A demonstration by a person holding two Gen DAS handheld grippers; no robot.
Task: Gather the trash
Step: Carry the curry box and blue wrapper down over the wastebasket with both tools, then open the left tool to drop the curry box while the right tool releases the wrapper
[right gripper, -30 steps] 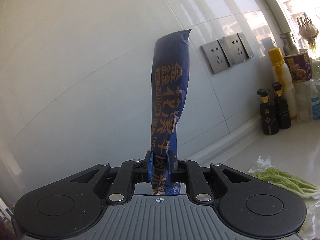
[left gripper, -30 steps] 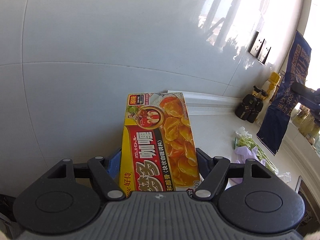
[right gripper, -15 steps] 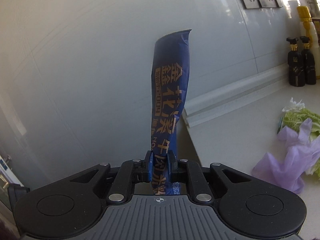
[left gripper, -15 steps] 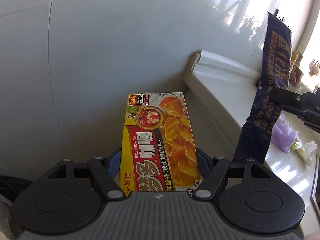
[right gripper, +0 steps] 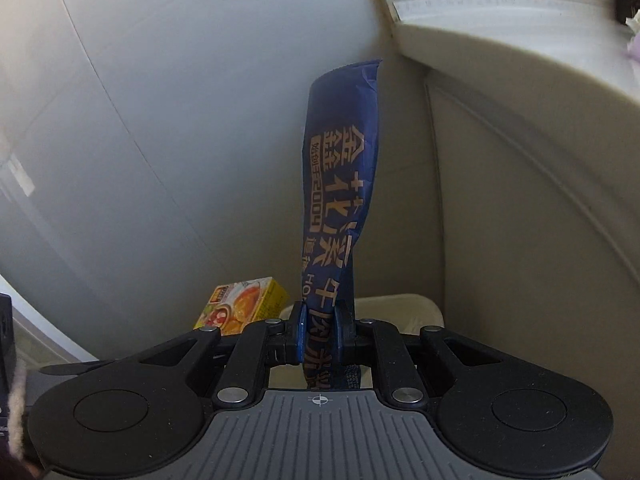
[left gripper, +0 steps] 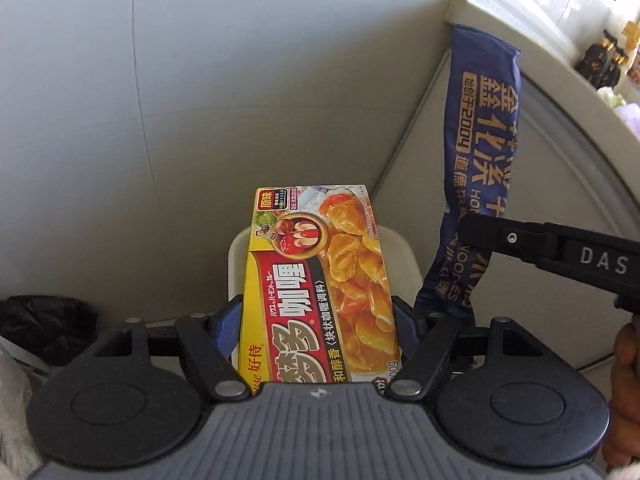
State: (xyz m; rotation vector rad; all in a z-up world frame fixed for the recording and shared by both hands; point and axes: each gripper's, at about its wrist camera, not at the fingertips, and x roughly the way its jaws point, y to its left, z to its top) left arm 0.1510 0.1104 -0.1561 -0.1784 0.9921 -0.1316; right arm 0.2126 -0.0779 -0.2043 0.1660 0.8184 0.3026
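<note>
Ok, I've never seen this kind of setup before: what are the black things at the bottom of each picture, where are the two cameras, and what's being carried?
No robot here: a person holds a two-finger gripper in each hand, and a fisheye camera on each looks forward along its fingers. The black shapes are the grippers' own bodies.

Left camera: the left gripper is clamped on a yellow curry box. The right gripper's black finger reaches in from the right.

Right camera: the right gripper pinches a long blue wrapper.

Both point downward beside a pale cabinet, under the counter edge. A pale bin shows below them, probably for the trash. A black bag sits at far left.
</note>
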